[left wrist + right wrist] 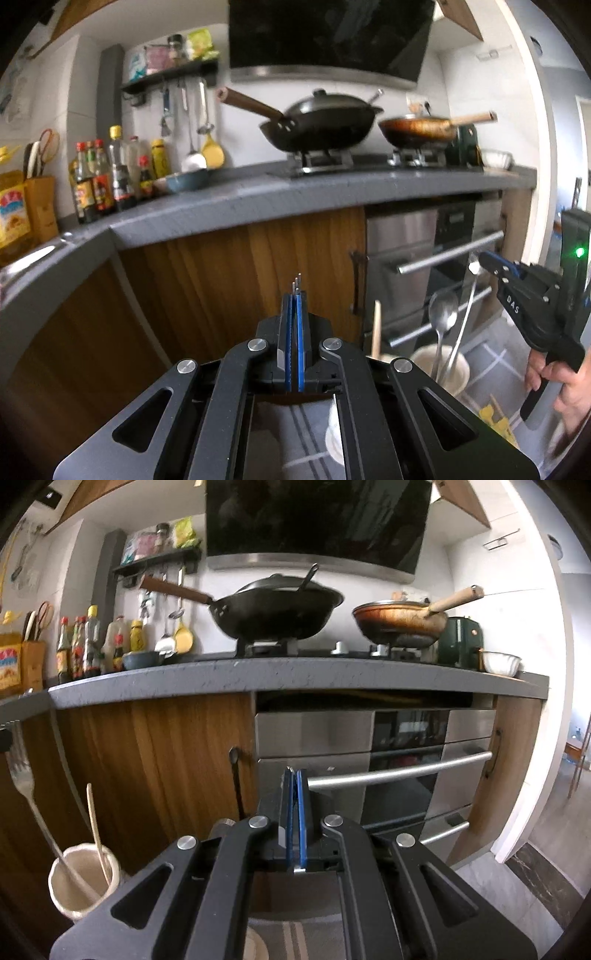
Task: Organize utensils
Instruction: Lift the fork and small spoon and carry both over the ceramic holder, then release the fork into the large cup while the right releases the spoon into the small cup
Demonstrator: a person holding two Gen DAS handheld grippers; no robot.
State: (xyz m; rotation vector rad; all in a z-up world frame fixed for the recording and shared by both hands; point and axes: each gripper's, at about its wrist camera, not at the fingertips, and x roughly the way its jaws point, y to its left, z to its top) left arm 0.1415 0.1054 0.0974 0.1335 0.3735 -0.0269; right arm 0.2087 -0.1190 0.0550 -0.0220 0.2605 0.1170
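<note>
Fork [22,775] tines are pointing up, its long handle slanting down into a cream holder [83,882], the left gripper [294,295] pinching its tines. The right gripper [476,264] is clamping a spoon [463,325] handle's tip, the spoon slanting down into that holder.

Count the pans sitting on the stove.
2. A black wok with a lid on it stands on the left, and a brown frying pan with a pale wooden handle stands to its right. No others appear hidden.
</note>
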